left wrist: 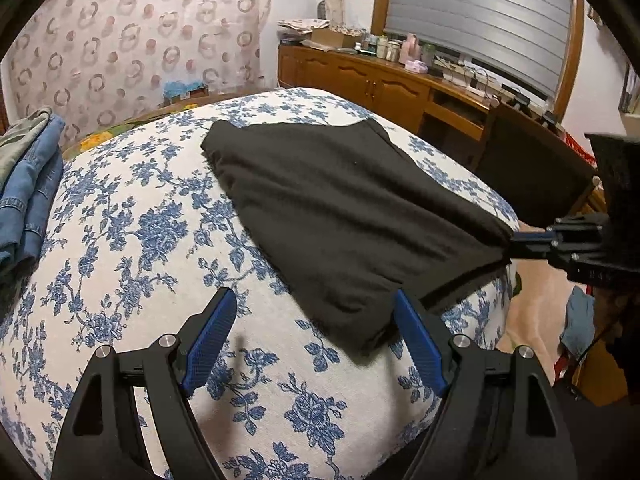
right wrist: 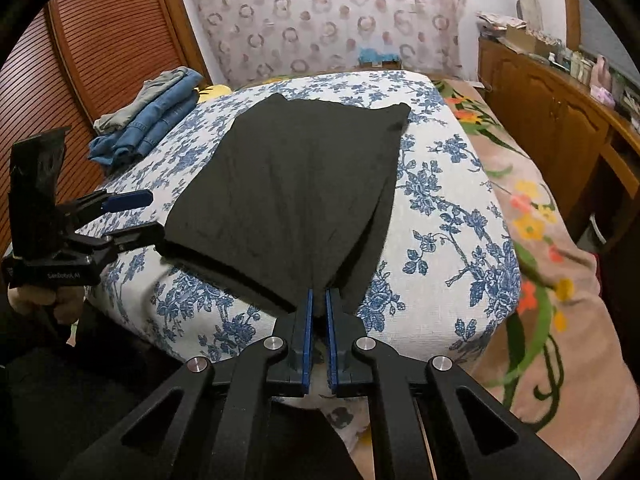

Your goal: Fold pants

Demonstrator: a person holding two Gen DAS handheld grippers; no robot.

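Black pants lie folded on a white cloth with blue flowers; they also show in the right wrist view. My left gripper is open, its fingers just above the cloth at the pants' near left corner. It shows at the left of the right wrist view, open beside that corner. My right gripper is shut on the pants' near right corner, which is pulled up into a peak. It appears at the right of the left wrist view.
A stack of folded jeans lies at the far left of the bed. A floral blanket covers the bed's right side. A wooden cabinet with clutter stands beyond, and a slatted wooden door at left.
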